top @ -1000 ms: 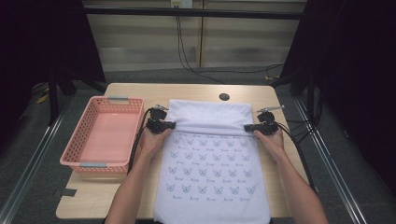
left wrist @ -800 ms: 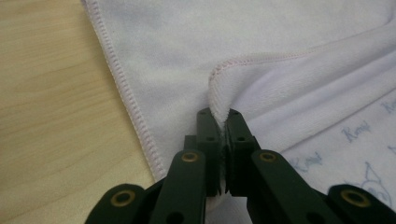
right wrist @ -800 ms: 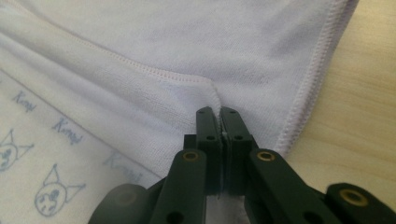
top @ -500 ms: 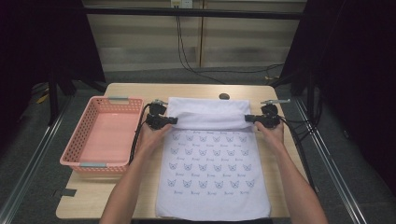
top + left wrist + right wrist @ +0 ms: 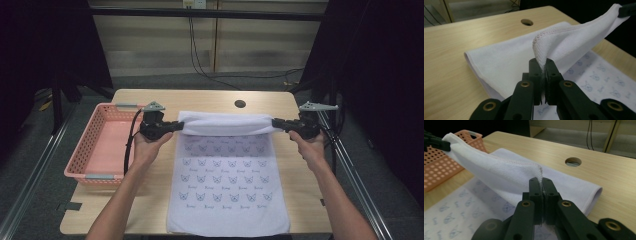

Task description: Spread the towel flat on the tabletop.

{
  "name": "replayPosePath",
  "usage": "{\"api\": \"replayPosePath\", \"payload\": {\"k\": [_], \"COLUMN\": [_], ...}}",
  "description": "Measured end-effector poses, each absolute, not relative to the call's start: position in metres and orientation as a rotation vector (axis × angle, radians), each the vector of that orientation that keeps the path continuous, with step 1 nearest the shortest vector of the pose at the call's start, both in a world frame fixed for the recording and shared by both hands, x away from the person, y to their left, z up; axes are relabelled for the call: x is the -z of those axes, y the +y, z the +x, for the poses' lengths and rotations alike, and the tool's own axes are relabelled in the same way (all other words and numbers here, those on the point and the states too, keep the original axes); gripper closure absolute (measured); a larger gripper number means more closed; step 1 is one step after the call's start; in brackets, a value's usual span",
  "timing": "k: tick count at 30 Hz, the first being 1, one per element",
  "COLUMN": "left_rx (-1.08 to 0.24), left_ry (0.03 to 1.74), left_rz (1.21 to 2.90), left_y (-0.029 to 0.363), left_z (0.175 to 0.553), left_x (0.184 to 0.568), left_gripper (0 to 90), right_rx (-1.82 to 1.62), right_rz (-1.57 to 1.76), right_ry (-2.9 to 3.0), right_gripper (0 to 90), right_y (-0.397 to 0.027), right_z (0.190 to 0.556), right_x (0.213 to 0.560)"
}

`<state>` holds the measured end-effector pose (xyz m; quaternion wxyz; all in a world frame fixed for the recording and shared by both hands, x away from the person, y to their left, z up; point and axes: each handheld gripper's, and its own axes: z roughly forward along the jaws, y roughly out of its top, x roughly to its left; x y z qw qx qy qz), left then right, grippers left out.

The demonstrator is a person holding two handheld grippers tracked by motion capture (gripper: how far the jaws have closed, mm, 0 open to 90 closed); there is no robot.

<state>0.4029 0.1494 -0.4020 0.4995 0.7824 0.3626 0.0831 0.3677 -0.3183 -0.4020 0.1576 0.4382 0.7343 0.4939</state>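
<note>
While held by two corners, white towel (image 5: 227, 170) with small printed motifs, spread down middle of wooden table (image 5: 210, 97), far edge lifted and folded back toward person. Left gripper (image 5: 176, 126) clamped tight on left corner, seen from above just beside pink basket (image 5: 97, 150). In left gripper view, stitched hem of corner (image 5: 539, 47) pinched between closed jaws, cloth rising above fingertips (image 5: 535, 65) and stretching away toward other gripper. Right gripper (image 5: 278, 123) likewise closed on right corner (image 5: 537, 171), fabric squeezed between jaws, fold hanging off to its left. Lifted edge taut between both grippers, above table; near part of towel flat on table, reaching front edge.
</note>
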Motion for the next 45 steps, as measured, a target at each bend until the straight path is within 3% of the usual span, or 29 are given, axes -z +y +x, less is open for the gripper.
{"api": "replayPosePath", "payload": {"k": [10, 15, 23, 26, 33, 37, 45], "left_rx": [-0.197, -0.212, -0.166, -0.106, -0.010, 0.017, 0.058], "left_ry": [0.758, 0.720, 0.743, 0.725, 0.792, 0.798, 0.696], "left_rz": [1.830, 1.854, 1.932, 1.957, 2.117, 2.167, 2.191], "left_y": [0.157, 0.162, 0.168, 0.173, 0.168, 0.167, 0.177], "left_z": [0.362, 0.338, 0.290, 0.269, 0.257, 0.258, 0.241], "left_x": [0.354, 0.350, 0.388, 0.426, 0.476, 0.485, 0.481], "left_gripper": [86.6, 86.5, 85.3, 83.7, 80.9, 79.6, 80.7], "right_rx": [-1.470, -1.503, -1.434, -1.418, -1.343, -1.283, -1.221], "right_rz": [1.172, 1.115, 1.093, 1.151, 1.180, 1.195, 1.158], "right_ry": [2.077, 2.089, 2.214, 2.273, 2.386, 2.478, 2.558], "right_gripper": [88.1, 88.1, 88.1, 87.9, 87.1, 86.5, 81.6], "right_y": [-0.325, -0.323, -0.313, -0.315, -0.311, -0.308, -0.310], "right_z": [0.329, 0.300, 0.253, 0.233, 0.214, 0.213, 0.190], "right_x": [0.356, 0.346, 0.382, 0.415, 0.455, 0.474, 0.473]}}
